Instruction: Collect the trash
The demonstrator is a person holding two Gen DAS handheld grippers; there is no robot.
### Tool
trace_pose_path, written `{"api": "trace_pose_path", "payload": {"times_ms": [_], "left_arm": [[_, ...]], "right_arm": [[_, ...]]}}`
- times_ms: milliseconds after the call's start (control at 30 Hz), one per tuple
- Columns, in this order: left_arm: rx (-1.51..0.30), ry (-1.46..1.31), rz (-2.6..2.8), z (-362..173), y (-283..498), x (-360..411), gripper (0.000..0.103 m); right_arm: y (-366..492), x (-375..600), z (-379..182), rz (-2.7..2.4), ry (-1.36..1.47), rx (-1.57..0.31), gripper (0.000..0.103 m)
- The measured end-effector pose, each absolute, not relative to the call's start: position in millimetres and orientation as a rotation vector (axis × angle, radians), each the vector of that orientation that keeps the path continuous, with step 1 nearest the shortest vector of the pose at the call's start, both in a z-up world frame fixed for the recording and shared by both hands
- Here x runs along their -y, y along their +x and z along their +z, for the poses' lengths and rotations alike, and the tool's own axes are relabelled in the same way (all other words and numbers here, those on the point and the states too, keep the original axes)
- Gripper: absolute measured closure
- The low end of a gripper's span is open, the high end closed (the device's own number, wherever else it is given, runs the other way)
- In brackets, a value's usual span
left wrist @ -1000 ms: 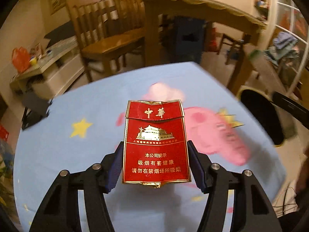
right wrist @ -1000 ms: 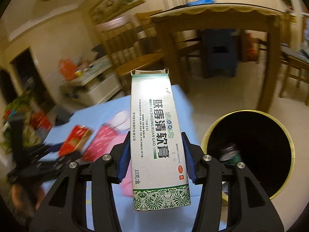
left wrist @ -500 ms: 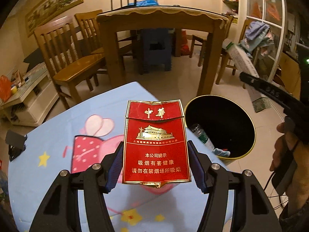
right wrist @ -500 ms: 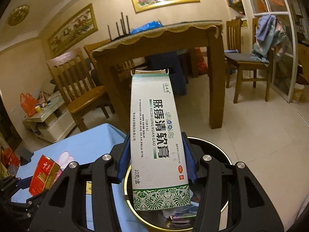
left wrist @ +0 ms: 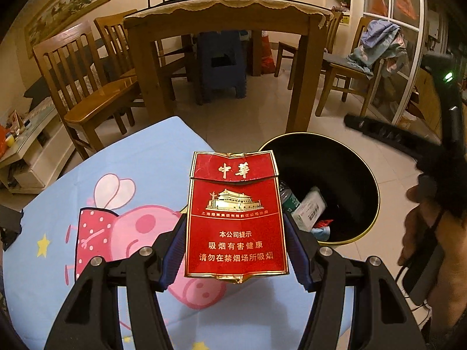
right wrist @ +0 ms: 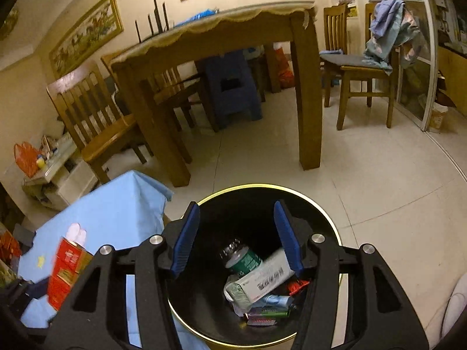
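The left tongs (left wrist: pixel 235 234) grip a red cigarette pack (left wrist: pixel 235 213) by its two long sides, the blue pads (left wrist: pixel 175 246) pressed against it; the pack stands upright with its flip lid slightly lifted and its bottom edge crumpled. It hangs above the right edge of the surface (left wrist: pixel 122 175), which is covered by a light blue cloth printed with a pink cartoon pig and yellow stars. Just beyond that edge, on the tiled floor, stands a round black trash bin (left wrist: pixel 359 172) with a gold rim.

The right tongs (right wrist: pixel 237 242) are spread wide and hold nothing, hovering directly over the bin (right wrist: pixel 292 188). Inside it, seen from the right wrist, lies a white medicine box (right wrist: pixel 262 280) resting tilted on other rubbish, touching a green-labelled bottle (right wrist: pixel 243 258) with its mouth toward the far wall of the bin; small wrappers and a tube sit beneath them. From that same view the cigarette pack (right wrist: pixel 68 265) shows at the left, blurred, over the cloth-covered surface (right wrist: pixel 116 204) near its corner beside the bin.

Behind stand a wooden dining table (right wrist: pixel 306 87), slatted wooden chairs (left wrist: pixel 87 93) and a blue plastic stool (right wrist: pixel 230 87) under the table. A chair (right wrist: pixel 362 73) at the right carries draped clothes
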State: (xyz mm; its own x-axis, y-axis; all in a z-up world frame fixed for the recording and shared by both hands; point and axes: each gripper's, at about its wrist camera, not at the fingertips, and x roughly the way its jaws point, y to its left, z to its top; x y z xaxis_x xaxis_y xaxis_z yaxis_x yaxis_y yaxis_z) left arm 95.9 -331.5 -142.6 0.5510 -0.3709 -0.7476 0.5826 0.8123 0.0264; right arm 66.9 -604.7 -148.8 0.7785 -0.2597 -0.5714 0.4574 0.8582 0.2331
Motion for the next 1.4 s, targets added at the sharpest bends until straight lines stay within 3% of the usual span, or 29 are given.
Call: {"api": "trace_pose_path", "payload": {"times_ms": [400,733,967,1033,1100,1200,1300,1400], "left_arm": [[-0.841,0.324,-0.649,-146,118,396,0.042],[-0.900,0.350,-0.738,-171,134,451,0.042],[-0.911,0.347,-0.713,-175,136,438,0.041],[-0.903,0.328,-0.692,-169,135,420,0.035],[-0.880,0.317,-0.650,-160,132,400,0.021],[-0.831,0.326,-0.574,-145,128,361,0.018],[-0.788,0.319,-0.462,-131,125,311,0.007],[-0.766,0.305,-0.370,-121,121,264,0.007]], "right_arm": [[-6,637,-106,-0.482,0.504,-0.301,0.039],[-20,653,-104,-0.499,0.524,-0.293,0.039],[-19,656,-104,-0.506,0.504,-0.300,0.035],[-15,652,-105,-0.500,0.494,-0.311,0.032],[-7,642,-105,-0.470,0.472,-0.332,0.030],[10,614,-105,-0.403,0.406,-0.376,0.021],[26,572,-108,-0.326,0.330,-0.431,0.011],[44,516,-113,-0.230,0.242,-0.489,0.006]]}}
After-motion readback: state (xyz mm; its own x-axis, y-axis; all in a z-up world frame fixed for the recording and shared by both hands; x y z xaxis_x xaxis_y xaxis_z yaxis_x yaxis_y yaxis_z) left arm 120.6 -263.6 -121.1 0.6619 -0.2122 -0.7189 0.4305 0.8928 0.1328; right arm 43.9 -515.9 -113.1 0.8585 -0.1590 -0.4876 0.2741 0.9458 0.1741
